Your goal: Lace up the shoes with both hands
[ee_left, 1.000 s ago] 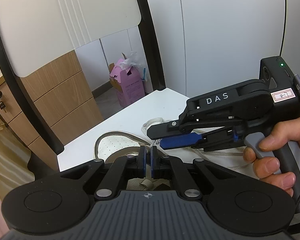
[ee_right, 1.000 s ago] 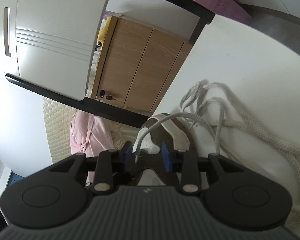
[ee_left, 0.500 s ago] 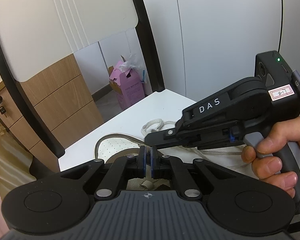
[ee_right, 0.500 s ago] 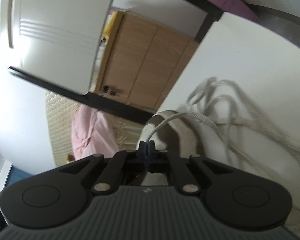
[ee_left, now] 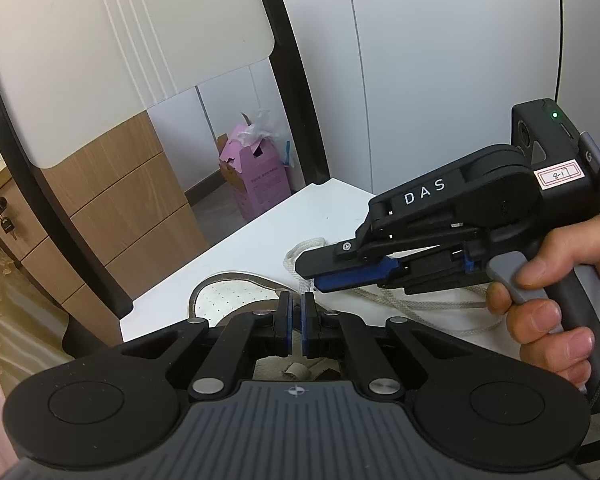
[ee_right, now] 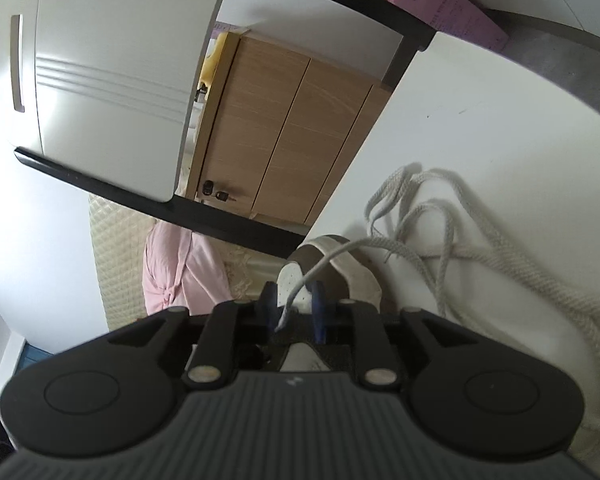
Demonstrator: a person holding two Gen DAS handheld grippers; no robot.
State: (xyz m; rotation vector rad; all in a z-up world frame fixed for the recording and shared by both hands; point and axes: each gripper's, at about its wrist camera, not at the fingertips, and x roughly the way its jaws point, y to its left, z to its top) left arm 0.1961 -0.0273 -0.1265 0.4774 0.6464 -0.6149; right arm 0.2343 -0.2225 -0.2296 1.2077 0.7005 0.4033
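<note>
A white perforated shoe with a brown rim lies on the white table; it also shows in the right wrist view. A cream lace runs in loose loops over the table. My left gripper is nearly shut above the shoe, with only a narrow gap and nothing visible between the pads. My right gripper is open; a lace end hangs between its pads, not clamped. The right gripper also shows in the left wrist view, just right of my left fingertips.
A black frame with a white panel stands at the table's far edge. A wooden drawer unit and a pink carton stand on the floor beyond. The table edge lies close to the shoe's toe.
My right gripper shut on the lace half a second ago and has opened again. The lace end now hangs loose between its pads. The left gripper stays in place.
</note>
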